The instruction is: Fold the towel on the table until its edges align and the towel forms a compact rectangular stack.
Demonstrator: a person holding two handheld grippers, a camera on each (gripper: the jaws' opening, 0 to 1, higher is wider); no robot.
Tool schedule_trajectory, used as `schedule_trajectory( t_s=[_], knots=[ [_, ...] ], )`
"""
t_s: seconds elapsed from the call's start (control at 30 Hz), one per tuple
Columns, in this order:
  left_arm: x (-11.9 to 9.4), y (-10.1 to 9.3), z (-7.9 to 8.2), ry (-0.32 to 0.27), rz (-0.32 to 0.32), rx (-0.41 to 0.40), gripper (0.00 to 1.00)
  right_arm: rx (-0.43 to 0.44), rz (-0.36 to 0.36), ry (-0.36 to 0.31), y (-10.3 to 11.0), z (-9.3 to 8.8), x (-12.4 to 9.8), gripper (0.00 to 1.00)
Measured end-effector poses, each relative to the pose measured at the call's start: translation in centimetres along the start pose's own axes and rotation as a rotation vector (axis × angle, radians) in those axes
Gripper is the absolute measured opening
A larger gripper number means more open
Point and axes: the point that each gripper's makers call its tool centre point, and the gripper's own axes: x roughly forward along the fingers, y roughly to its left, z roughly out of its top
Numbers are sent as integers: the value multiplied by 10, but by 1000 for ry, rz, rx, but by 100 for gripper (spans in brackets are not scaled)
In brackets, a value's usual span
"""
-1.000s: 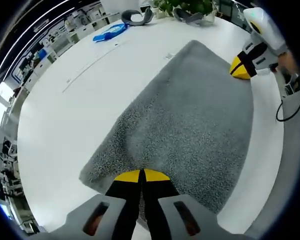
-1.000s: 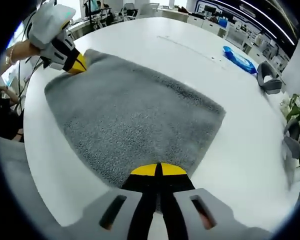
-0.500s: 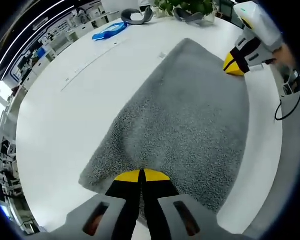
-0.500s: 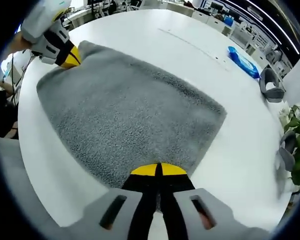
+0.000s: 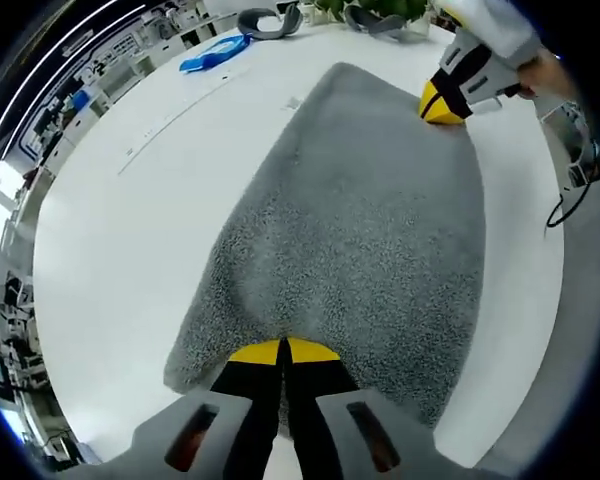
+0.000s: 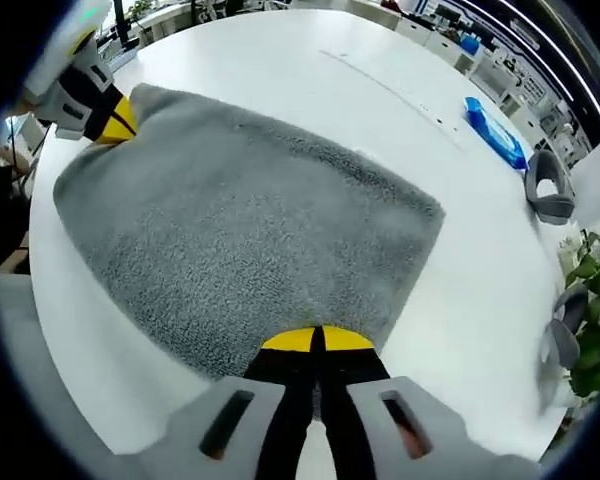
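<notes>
The white table (image 5: 110, 250) carries a grey towel (image 5: 370, 230) spread flat across its middle, with bare surface beyond it for a fold to land. Each gripper takes a corner of the same edge, presumably so that side can lift evenly and carry over. The left gripper (image 5: 282, 352) has its yellow tips pressed together, pinching pile; the right gripper (image 6: 317, 340) is clamped the same way on the other corner. Small clutter, a blue object (image 6: 495, 132) and a potted plant (image 6: 592, 340), sits well apart.
</notes>
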Motion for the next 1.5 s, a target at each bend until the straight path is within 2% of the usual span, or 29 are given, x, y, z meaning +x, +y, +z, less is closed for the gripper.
schedule_trajectory(
  t_s=[0.07, 0.27, 0.53, 0.93, 1.2, 1.5],
  knots=[
    [-2, -4, -2, -5, 12, 11, 0, 9, 2, 4, -2, 2, 1, 0],
    [-6, -16, -8, -1, 27, 17, 0, -40, -16, 25, -7, 8, 5, 0],
    [-11, -27, -12, -23, -10, -46, 0, -89, -40, 49, -15, 15, 9, 0],
    [-16, -56, -13, -40, -42, -38, 0, -76, -33, 24, -26, 25, 13, 0],
    [-20, -77, -13, -55, -76, -44, 0, -46, -4, 0, -32, 31, 17, 0],
    [-22, -96, -10, -56, -92, -15, 0, -83, -11, -2, -33, 39, 21, 0]
  ],
)
